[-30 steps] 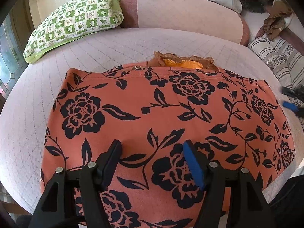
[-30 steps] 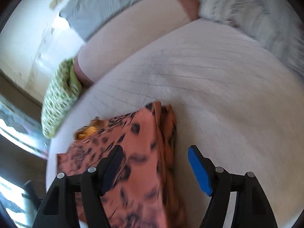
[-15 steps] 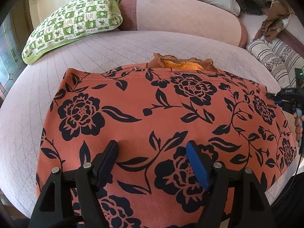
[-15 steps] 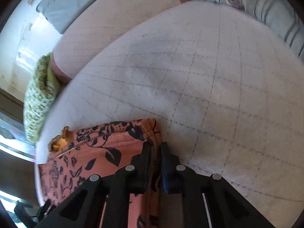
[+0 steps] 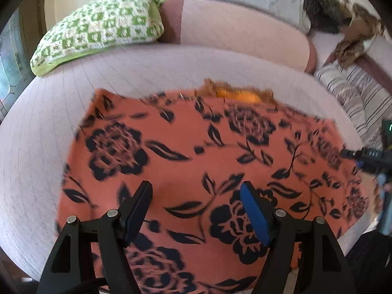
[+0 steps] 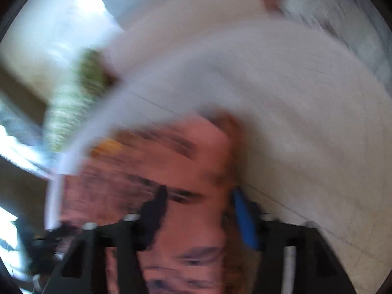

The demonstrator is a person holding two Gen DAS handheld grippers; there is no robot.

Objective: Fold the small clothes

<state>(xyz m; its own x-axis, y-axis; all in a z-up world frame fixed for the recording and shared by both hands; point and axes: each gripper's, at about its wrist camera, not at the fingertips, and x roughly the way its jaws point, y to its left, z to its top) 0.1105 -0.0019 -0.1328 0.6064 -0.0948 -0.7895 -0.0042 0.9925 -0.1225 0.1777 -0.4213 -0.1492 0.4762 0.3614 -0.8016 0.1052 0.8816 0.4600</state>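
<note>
Flowered garment (image 5: pixel 196 161) lies flat on the bed (image 5: pixel 36 161), long axis side to side, directly beneath the wide-open, empty left gripper (image 5: pixel 196 193); right gripper (image 6: pixel 199 202) (blurred) opens over its right edge, gripping nothing.

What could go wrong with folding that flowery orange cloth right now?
The right hand-held gripper is opening over the floral garment's edge, so the fabric may slip free unfolded. The left hand-held gripper stands open above the cloth, holding nothing. The orange item beneath could bunch the fold.
</note>
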